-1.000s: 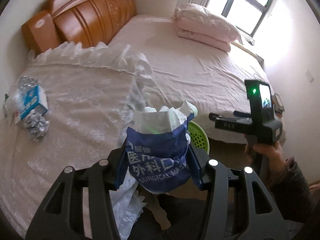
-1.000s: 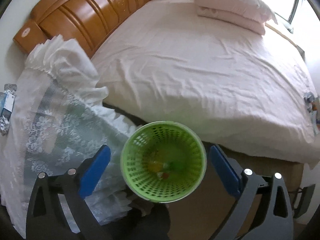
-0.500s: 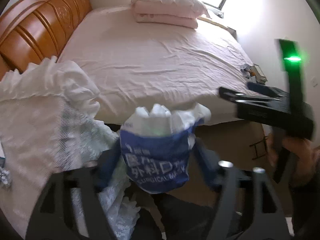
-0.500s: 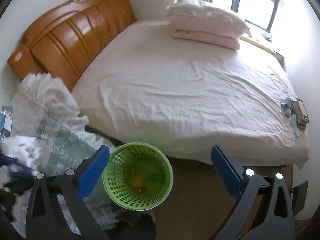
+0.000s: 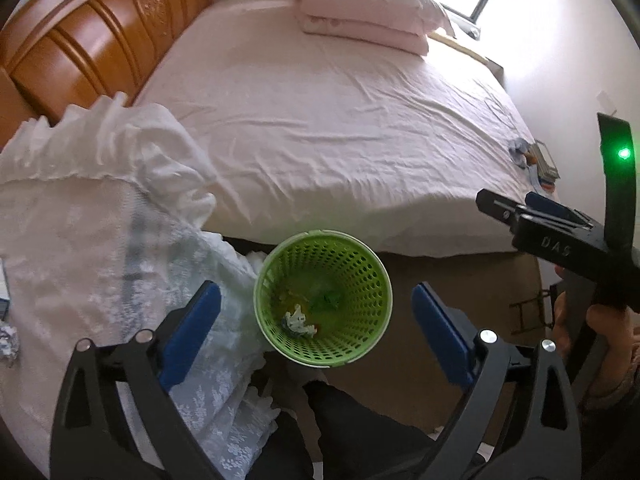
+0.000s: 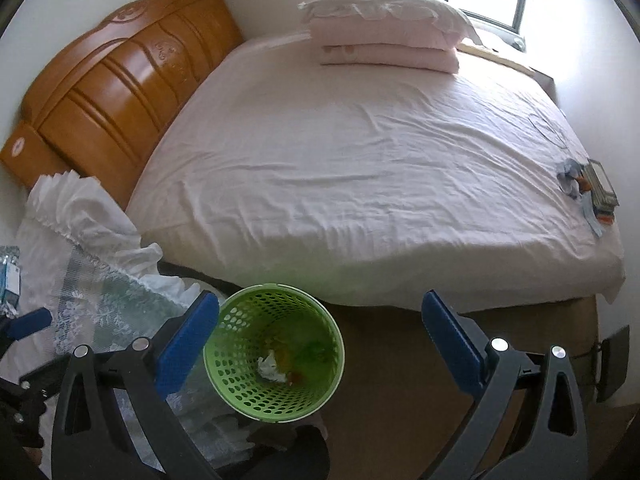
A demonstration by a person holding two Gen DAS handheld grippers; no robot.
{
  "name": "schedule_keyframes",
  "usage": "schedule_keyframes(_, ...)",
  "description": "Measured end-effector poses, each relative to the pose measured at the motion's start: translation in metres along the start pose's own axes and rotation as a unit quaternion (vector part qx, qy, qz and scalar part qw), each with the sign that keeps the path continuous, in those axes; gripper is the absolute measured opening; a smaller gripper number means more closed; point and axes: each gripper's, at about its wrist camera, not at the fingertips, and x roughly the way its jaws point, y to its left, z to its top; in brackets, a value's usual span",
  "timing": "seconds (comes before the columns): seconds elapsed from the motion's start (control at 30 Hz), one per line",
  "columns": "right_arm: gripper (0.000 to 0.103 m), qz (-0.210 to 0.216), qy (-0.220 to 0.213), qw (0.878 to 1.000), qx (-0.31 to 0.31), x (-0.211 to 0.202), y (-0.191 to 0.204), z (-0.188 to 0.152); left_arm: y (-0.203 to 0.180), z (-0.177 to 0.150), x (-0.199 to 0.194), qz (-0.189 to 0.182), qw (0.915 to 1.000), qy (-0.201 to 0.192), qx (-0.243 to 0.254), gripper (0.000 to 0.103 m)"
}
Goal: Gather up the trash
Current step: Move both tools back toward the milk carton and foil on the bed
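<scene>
My left gripper [image 5: 316, 314] hangs over the green perforated wastebasket [image 5: 323, 298], its blue jaws opening wide with nothing pressed between them; the basket's mouth sits in the gap below. Crumpled white trash [image 5: 298, 320] lies at the basket's bottom among yellow and green scraps. My right gripper [image 6: 320, 338] is spread apart and empty, the basket just inside its left pad. The basket stands on the floor at the near edge of the pink bed [image 6: 360, 168], beside a lace cloth [image 5: 100, 240].
</scene>
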Motion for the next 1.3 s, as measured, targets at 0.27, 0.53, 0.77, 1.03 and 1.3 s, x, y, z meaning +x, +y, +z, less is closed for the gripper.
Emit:
schedule_keyframes(0.27,0.101,0.08,-0.01,0.996,-0.033,-0.018,0.054,0.018,0.048,-0.013,-0.056,0.05,0.9953,-0.062,-0.055,0.095)
schedule_keyframes(0.53,0.101,0.182,-0.023,0.975,-0.125,-0.048,0.154,0.036,0.121,-0.066,-0.139,0.154,0.9677,-0.134,-0.148,0.095)
schedule_keyframes(0.77,0.101,0.247,-0.017,0.944,-0.219,-0.063,0.243,0.02,0.176,-0.131,-0.179,0.201,0.9372,-0.144,-0.246,0.095)
schedule_keyframes(1.03,0.101,0.285,0.007,0.916,-0.281,-0.065,0.314,-0.008,0.207,-0.167,-0.191,0.222,0.9161,-0.145,-0.3,0.095)
schedule_keyframes(1.3,0.101,0.301,0.032,0.9,-0.312,-0.054,0.363,-0.033,0.228,-0.185,-0.204,0.232,0.9039,-0.151,-0.326,0.095)
